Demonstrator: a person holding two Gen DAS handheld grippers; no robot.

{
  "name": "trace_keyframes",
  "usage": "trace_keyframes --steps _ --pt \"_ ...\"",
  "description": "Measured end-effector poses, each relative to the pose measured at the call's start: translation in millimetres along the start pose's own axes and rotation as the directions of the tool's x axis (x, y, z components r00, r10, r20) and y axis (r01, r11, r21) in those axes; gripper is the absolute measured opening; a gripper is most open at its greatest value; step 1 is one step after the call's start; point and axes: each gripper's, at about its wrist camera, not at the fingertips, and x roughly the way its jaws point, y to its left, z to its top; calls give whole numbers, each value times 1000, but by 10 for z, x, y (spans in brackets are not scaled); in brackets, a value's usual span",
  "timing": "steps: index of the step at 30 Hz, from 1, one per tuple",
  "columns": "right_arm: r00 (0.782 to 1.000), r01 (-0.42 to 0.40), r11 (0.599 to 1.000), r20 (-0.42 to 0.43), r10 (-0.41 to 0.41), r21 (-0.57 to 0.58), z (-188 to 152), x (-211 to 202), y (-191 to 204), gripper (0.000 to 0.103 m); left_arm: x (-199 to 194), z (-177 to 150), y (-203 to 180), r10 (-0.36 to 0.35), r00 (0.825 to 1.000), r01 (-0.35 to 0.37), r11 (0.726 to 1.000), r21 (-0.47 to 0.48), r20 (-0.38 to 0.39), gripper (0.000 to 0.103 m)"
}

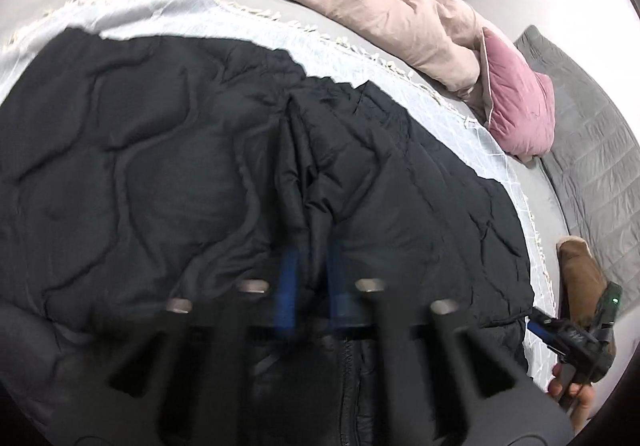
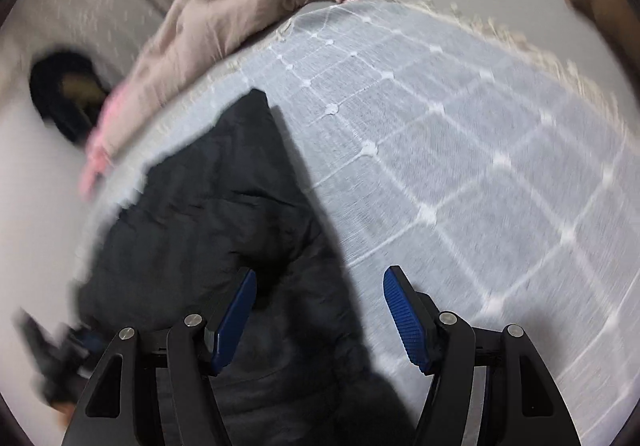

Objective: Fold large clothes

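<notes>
A black quilted jacket [image 1: 160,165] lies spread on a white checked throw [image 1: 160,9] over the bed. In the blurred left wrist view, the blue pads of my left gripper [image 1: 312,286] stand close together, pinching a raised ridge of the jacket's fabric. My right gripper [image 2: 320,310] is open above the jacket's edge [image 2: 208,226]. Its left pad hangs over black fabric and its right pad over the bare throw [image 2: 460,145], with nothing gripped. The left wrist view shows the right gripper [image 1: 572,334] at the jacket's lower right corner, held by a hand.
A beige duvet [image 1: 380,5] is bunched along the far side of the bed. Next to it lie a pink cushion [image 1: 516,109] and a grey quilted pillow [image 1: 592,149]. A brown object [image 1: 580,270] sits by the right edge. The throw has a fringed border.
</notes>
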Motion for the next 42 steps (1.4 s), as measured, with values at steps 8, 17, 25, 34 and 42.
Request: trace_keyframes --steps 8,17,25,34,42 --pt "996 74 971 57 -63 -227 -10 321 343 65 -102 -86 63 89 992 -95 993 66 91 8" --pt "1000 18 995 25 -15 -101 31 231 -93 66 202 -159 10 193 981 -191 970 148 0 13" --pt "999 -19 997 -26 21 81 -89 -219 -441 67 -338 -314 -155 222 975 -216 934 284 9 73" --pt "996 -28 977 72 44 -210 -651 -1153 -140 76 -1344 -743 -72 134 991 -120 944 307 -25 87" --pt "994 -107 960 -31 102 -258 -1383 -1253 -267 78 -1974 -1165 467 137 990 -124 962 244 -38 89"
